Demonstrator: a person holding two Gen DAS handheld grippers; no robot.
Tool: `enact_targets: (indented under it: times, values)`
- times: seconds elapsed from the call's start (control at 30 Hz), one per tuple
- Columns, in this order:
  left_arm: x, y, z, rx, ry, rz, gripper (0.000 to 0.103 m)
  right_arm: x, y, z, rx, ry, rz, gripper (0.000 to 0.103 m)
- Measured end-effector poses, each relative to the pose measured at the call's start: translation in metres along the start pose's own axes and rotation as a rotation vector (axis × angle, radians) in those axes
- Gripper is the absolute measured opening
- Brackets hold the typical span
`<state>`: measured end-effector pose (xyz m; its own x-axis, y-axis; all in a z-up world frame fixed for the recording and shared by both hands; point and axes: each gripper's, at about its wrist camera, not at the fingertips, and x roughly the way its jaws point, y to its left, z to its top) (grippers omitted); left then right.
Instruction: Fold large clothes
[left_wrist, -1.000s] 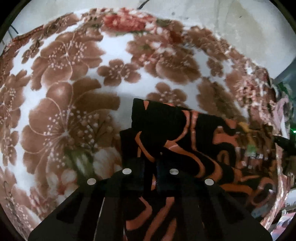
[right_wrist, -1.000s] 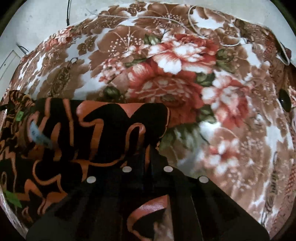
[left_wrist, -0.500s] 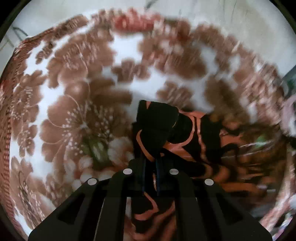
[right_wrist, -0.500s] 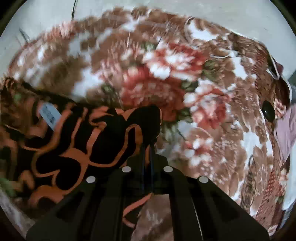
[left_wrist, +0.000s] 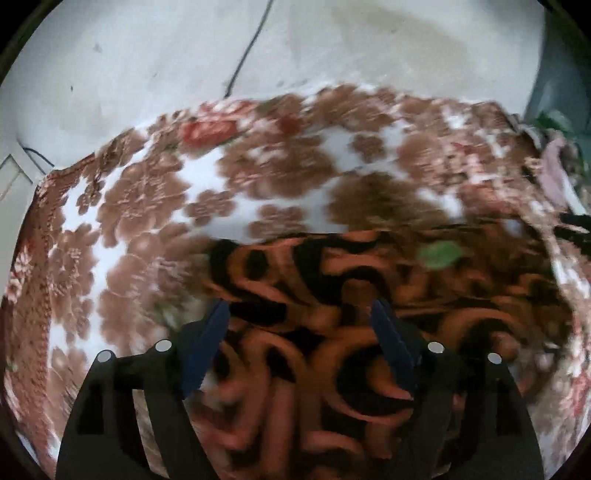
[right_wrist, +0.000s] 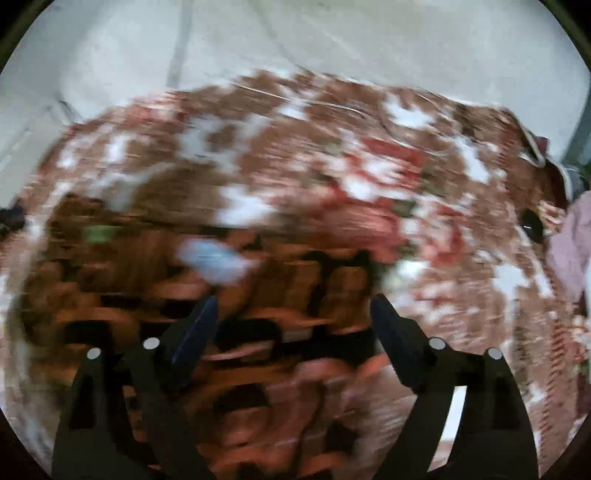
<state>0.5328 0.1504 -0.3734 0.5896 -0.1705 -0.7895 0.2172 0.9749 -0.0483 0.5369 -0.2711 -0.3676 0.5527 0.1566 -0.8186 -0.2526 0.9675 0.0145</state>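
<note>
Below both my tongs, the black-and-orange patterned garment (left_wrist: 332, 314) lies flat on the floral blanket (left_wrist: 147, 206), long axis running across. My left gripper (left_wrist: 299, 317) and right gripper (right_wrist: 291, 314) have just sprung wide, nothing clamped, each over its own end.

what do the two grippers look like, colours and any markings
Both look alike. The left gripper has black, angular plastic fingers with dark blue pads on their inner faces and round silver screw heads on the frame behind. The right gripper has the same black fingers, blue pads and silver screws. No cables or sleeves show.
</note>
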Motion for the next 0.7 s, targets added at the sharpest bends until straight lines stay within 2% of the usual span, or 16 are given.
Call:
enact_targets:
  times: [0.03, 0.1, 0.2, 0.27, 0.37, 0.5, 0.63, 0.7]
  values:
    - [-0.003, -0.015, -0.004, -0.015, -0.012, -0.020, 0.087, -0.006, 0.017, -0.001, 0.004, -0.012, 0.010, 0.096]
    - [-0.006, -0.051, -0.019, -0.046, -0.056, -0.047, 0.089, -0.013, 0.055, -0.011, 0.005, -0.028, 0.016, 0.098]
    - [0.012, -0.083, -0.039, -0.076, -0.085, 0.014, 0.090, 0.001, 0.097, -0.033, 0.009, -0.042, -0.074, 0.098]
    - [0.031, -0.088, -0.052, -0.128, -0.072, 0.024, 0.090, 0.019, 0.104, -0.046, 0.024, -0.015, -0.109, 0.098]
    - [0.062, -0.082, -0.076, -0.192, 0.010, 0.014, 0.092, 0.046, 0.100, -0.074, 0.036, 0.026, -0.134, 0.098]
    - [0.067, -0.084, -0.101, -0.015, 0.010, 0.010, 0.092, 0.050, 0.090, -0.100, -0.066, -0.010, -0.161, 0.098]
    - [0.060, -0.070, -0.107, 0.010, 0.024, -0.031, 0.092, 0.046, 0.080, -0.109, -0.085, -0.013, -0.115, 0.098]
    - [0.052, -0.060, -0.102, 0.003, 0.036, -0.014, 0.092, 0.034, 0.078, -0.104, -0.094, -0.024, -0.133, 0.098]
